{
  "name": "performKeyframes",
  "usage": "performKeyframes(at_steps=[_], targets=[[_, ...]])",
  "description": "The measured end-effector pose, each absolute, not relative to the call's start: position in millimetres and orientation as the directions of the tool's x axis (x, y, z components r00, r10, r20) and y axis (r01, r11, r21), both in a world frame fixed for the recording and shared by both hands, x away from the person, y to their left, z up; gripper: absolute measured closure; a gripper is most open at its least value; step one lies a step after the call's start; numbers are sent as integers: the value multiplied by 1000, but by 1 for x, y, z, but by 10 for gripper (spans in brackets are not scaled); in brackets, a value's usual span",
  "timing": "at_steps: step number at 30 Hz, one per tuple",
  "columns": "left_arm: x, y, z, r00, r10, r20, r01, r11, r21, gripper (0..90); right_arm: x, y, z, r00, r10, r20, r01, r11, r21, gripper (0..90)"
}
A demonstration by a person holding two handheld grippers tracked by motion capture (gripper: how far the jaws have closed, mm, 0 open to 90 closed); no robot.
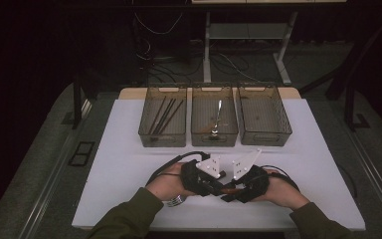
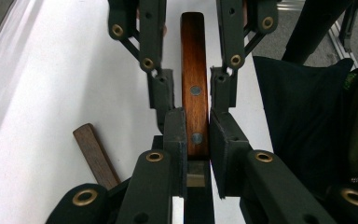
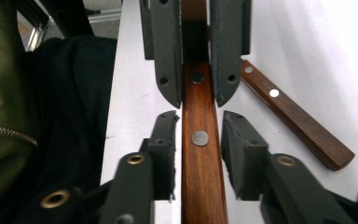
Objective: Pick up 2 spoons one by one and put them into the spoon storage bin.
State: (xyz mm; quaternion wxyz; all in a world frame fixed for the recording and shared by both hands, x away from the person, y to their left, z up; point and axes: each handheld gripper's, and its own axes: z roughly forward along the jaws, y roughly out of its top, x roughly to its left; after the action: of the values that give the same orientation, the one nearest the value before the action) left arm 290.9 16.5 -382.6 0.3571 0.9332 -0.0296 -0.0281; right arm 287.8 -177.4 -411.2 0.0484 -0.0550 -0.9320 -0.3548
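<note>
1. One wooden handle [image 2: 194, 88], with metal rivets along it, is held level above the white tabletop [image 1: 129, 164], near its front edge, between the two grippers, which face each other end to end.
2. The left gripper [image 2: 197, 135] has its jaws closed on one end of the handle, the pads pressing both sides of the wood; in the high view the left gripper [image 1: 199, 177] sits just left of centre.
3. The right gripper [image 3: 199, 140] has its jaws narrowed around the other end of the handle; in the right gripper view thin gaps appear between its pads and the wood, so it brackets the handle without clearly gripping it.
4. In the high view the right gripper [image 1: 246, 184] sits just beside the left one, both held by hands in olive sleeves [image 1: 129, 214].
5. A second handle [image 3: 298, 116], also riveted wood, lies flat on the tabletop just beside the grippers.
6. Three clear bins [image 1: 214, 137] stand in a row at the far side of the tabletop: the left one holds dark sticks [image 1: 165, 114], the middle one a utensil [image 1: 217, 117].
7. Cables [image 1: 179, 64] trail over the floor beyond the tabletop.
</note>
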Motion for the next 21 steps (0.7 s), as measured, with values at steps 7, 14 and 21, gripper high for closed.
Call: performKeyframes(at_steps=[7, 14, 21], targets=[[291, 16, -383, 996, -83, -32, -40, -745, 665, 771, 287, -177, -411, -991, 51, 123, 119, 745, 656, 757], [291, 22, -380, 999, -42, -29, -9, -698, 716, 681, 289, -180, -409, -989, 60, 133, 133, 743, 656, 762], [292, 56, -378, 992, 119, -46, 108, -584, 804, 440, 294, -188, -411, -986, 109, 129, 167, 740, 651, 762]])
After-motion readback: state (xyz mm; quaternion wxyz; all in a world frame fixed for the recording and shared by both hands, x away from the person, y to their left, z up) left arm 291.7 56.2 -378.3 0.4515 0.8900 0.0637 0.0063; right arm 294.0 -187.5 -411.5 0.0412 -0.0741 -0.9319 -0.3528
